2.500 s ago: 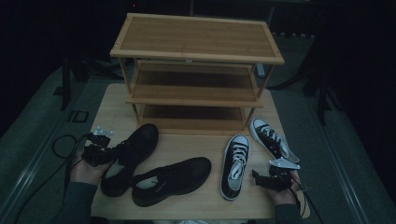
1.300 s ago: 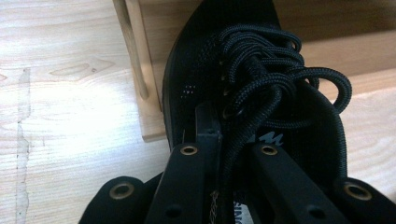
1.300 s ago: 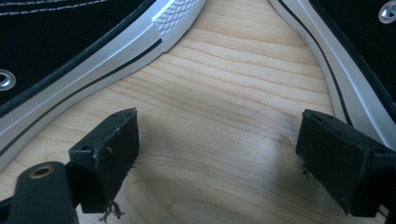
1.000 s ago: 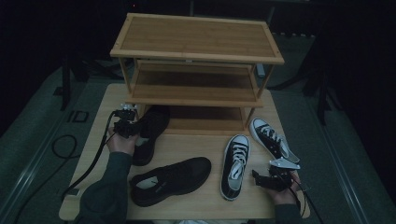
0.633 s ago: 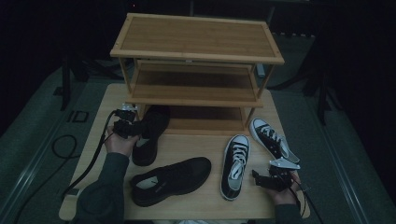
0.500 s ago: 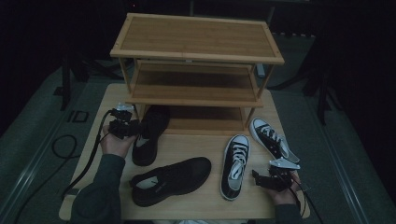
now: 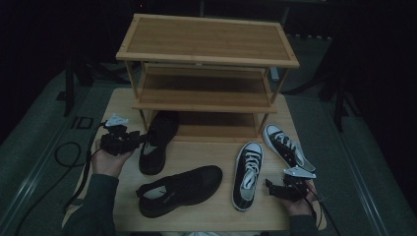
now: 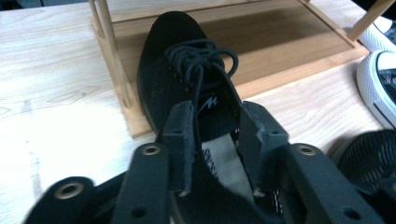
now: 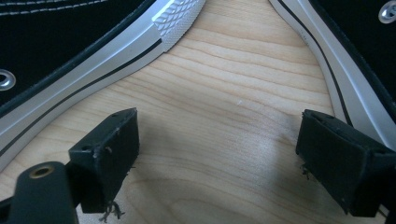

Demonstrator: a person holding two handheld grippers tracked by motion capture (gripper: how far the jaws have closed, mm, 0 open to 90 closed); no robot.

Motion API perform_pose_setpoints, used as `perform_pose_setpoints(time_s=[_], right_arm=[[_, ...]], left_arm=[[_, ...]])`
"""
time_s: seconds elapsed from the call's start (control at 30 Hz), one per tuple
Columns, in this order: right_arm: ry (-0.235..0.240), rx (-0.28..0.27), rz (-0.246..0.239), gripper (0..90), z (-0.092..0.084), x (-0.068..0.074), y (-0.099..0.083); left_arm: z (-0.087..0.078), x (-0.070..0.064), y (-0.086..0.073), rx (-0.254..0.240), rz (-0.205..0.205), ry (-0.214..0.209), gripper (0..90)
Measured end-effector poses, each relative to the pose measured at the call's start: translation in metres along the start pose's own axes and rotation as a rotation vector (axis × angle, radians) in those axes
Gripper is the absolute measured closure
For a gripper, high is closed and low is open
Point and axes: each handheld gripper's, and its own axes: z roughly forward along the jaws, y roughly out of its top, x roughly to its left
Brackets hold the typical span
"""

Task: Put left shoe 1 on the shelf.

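Observation:
A black mesh lace-up shoe (image 7: 157,140) (image 8: 187,74) lies with its toe on the bottom board (image 7: 216,123) of the bamboo shoe rack (image 7: 206,39) and its heel on the table. My left gripper (image 7: 140,140) (image 8: 217,121) hovers at the shoe's heel end. Its jaws have just been closing a little but stand apart over the shoe's opening, and the pads press on nothing. My right gripper (image 7: 270,189) (image 9: 217,140) rests wide open on the table near the front right, between two black-and-white canvas sneakers (image 9: 70,56) (image 9: 355,42).
A second black shoe (image 7: 179,189) lies on the wooden table (image 7: 206,152) near the front. One canvas sneaker (image 7: 248,174) stands upright and the other (image 7: 285,145) lies tilted by the rack's right leg. The rack's upper two boards are bare.
My left gripper carried the black shoe from the front left to the rack, let go of it there, and drew back to the left and up. The right hand has stayed still.

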Motion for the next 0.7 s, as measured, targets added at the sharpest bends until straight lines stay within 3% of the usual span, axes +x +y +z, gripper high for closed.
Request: perform_pose_setpoints(time_s=[0.3,0.6,0.63,0.7], right_arm=[[0.000,0.001,0.002,13.2,0.000,0.000,0.000],[0.000,0.001,0.002,13.2,0.000,0.000,0.000],[0.000,0.001,0.002,13.2,0.000,0.000,0.000],[0.000,0.001,0.002,13.2,0.000,0.000,0.000]], left_arm=[[-0.018,-0.001,-0.019,0.027,0.043,0.007,88.5],[-0.015,-0.002,-0.038,0.072,0.038,-0.002,89.7],[-0.011,-0.004,-0.048,0.102,0.042,-0.006,89.6],[-0.008,-0.005,-0.053,0.118,0.043,-0.006,89.6]])
